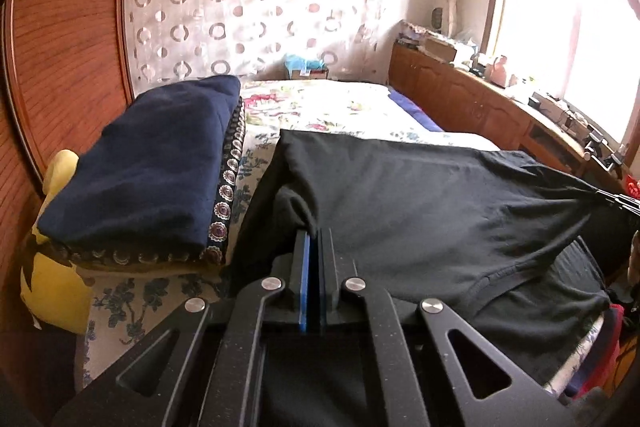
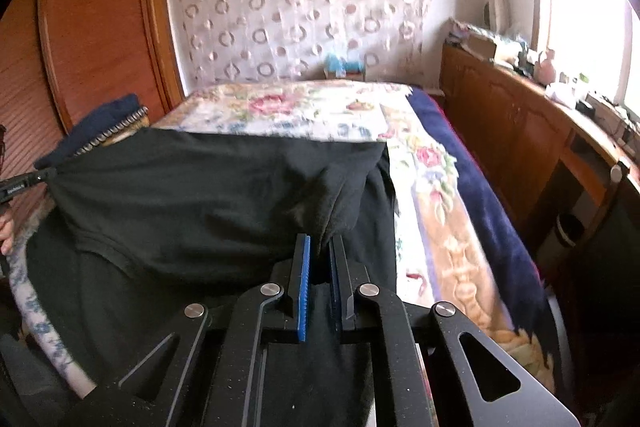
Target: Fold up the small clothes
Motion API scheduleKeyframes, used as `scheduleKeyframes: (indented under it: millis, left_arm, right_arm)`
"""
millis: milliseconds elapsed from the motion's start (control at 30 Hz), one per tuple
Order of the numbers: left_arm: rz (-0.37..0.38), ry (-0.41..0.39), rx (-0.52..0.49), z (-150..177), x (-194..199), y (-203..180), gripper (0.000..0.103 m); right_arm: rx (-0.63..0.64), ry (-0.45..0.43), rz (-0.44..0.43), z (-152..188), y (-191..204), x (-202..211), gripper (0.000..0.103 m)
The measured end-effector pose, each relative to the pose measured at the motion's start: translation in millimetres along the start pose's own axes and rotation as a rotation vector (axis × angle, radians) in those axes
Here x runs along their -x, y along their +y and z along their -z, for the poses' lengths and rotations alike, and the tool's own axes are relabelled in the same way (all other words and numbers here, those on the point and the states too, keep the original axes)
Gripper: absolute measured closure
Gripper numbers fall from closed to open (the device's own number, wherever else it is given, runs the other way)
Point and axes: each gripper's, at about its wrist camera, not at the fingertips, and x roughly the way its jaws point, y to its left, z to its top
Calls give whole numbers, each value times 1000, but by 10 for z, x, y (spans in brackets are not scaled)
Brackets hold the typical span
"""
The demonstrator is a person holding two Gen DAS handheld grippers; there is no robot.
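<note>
No readable text anywhere, white lettering on the left gripper at the frame's edge (too blurred to make out), nothing else printed

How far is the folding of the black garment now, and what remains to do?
Done: a navy item already lies folded at the left of the bed. In hand: the left tongs and right tongs are each shut on the black garment, holding it stretched between them above the bed. Left: no clean fold shows in it yet, so the folding and laying down remain.
</note>
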Motion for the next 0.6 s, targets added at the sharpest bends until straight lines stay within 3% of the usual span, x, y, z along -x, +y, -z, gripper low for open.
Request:
scheduleKeyframes:
  millis: [333,600]
  left_arm:
    - [16,-48,9,63,387,49,99]
    - [16,-18,-3,281,542,81,99]
  right_arm:
    - [17,4,-29,107,-60,325,95]
    - [43,52,-41,230,-84,480,95]
